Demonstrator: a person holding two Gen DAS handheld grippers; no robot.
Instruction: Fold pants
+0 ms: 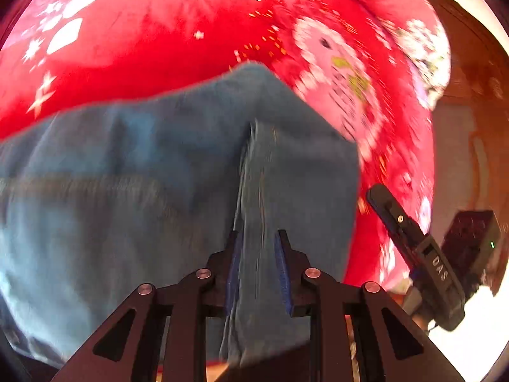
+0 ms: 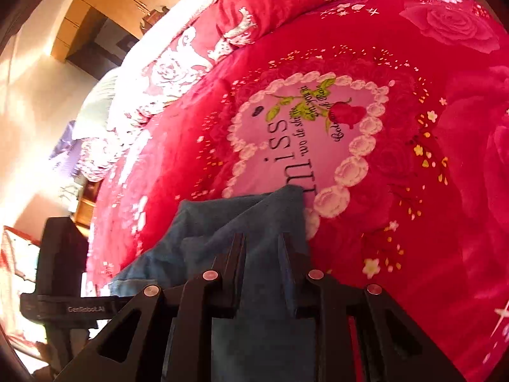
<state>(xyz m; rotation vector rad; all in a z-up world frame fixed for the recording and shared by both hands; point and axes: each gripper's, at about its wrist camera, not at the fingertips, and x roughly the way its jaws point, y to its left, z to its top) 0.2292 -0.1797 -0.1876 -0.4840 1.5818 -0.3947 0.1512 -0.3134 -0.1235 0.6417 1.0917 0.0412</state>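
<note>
The blue denim pants (image 1: 127,175) lie spread on a red flowered bedspread (image 1: 159,47). In the left wrist view a raised ridge of denim runs between the blue pads of my left gripper (image 1: 257,235), which is shut on it. The right wrist view shows a bunched end of the pants (image 2: 216,219) lifted off the bedspread (image 2: 413,222), with my right gripper (image 2: 262,238) shut on a fold of the cloth. The right gripper's black body (image 1: 413,238) appears at the right of the left wrist view. The left gripper's body (image 2: 60,254) shows at the left of the right wrist view.
A pink heart print with lettering (image 2: 302,133) lies just beyond the pants. The bed's edge with white patterned bedding (image 2: 165,63) runs along the left, and a wooden wardrobe (image 2: 105,6) stands behind it. Sunlit floor (image 1: 458,343) lies past the bed's edge.
</note>
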